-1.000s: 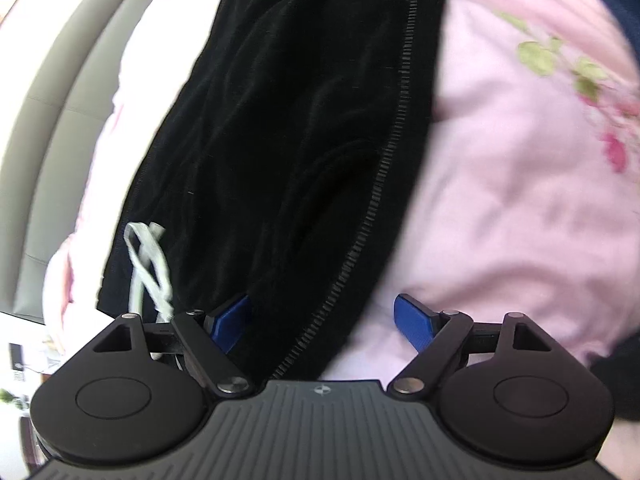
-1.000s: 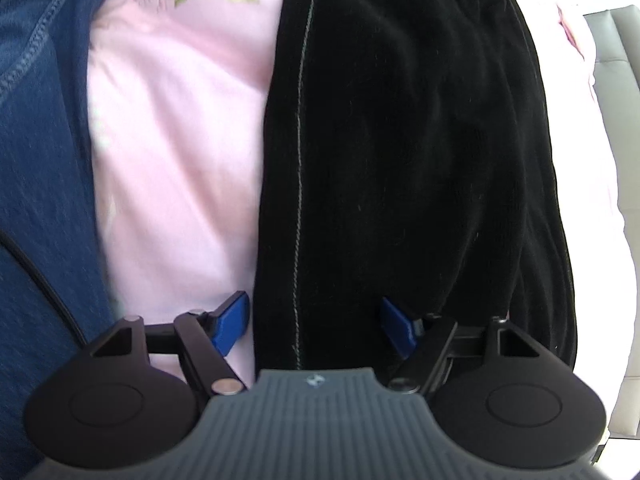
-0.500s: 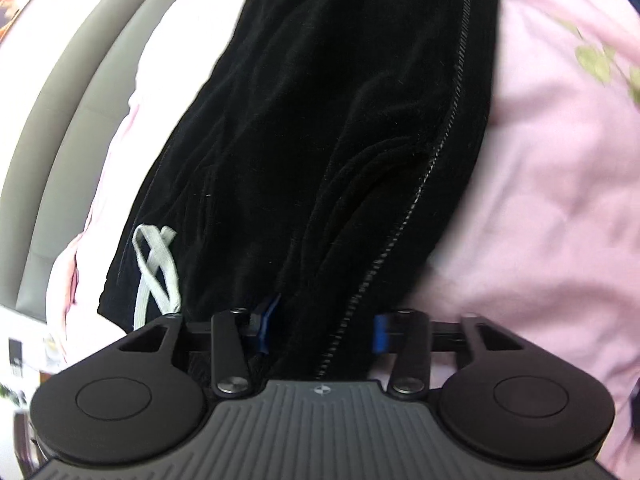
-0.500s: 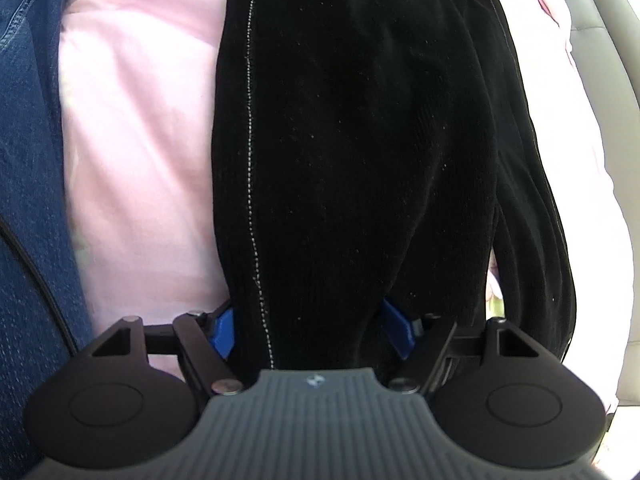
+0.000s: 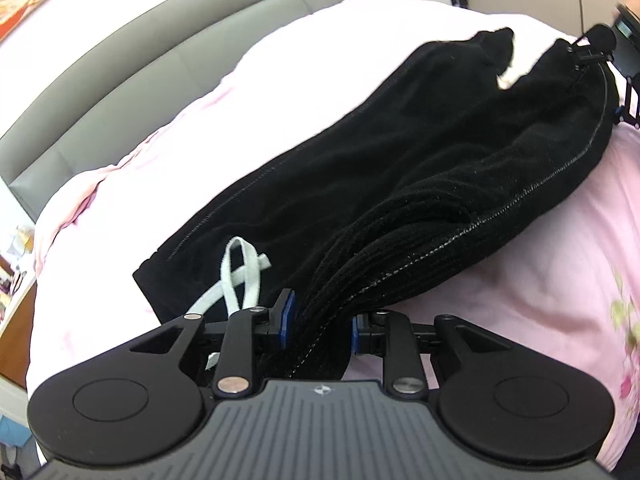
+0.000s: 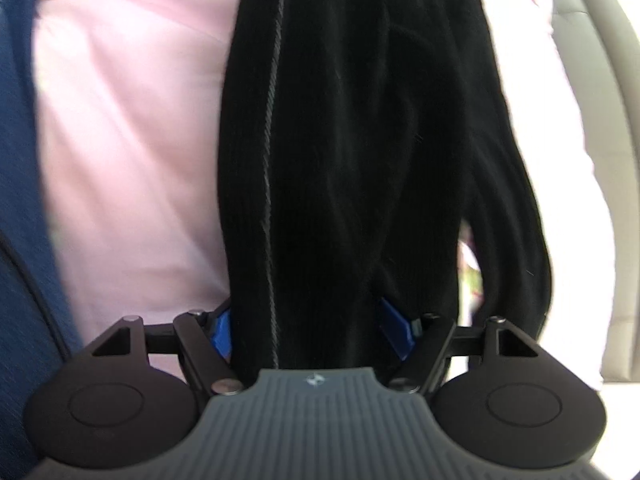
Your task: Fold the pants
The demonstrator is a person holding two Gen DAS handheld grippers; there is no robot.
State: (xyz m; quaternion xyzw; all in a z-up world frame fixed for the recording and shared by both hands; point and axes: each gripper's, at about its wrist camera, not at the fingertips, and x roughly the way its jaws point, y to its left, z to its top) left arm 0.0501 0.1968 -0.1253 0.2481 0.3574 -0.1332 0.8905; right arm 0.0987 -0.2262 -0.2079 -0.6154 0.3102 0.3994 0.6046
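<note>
- Gripping the black corduroy pants [image 5: 400, 184] at the waist, the left tool [image 5: 320, 326] is clamped tight — white drawstring [image 5: 244, 276] just left.
- Right tool [image 6: 308, 328] pinches a thick bunch of the legs, pink bedsheet [image 6: 132, 152] beside it.

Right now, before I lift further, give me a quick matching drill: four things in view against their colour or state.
Things:
1. left gripper
2. drawstring
3. bedsheet
4. headboard

States:
A. grey, padded
B. pink, under the pants
C. white, looped at the waistband
D. shut on bunched black fabric

Pairs: 1-D, 2-C, 3-B, 4-A
</note>
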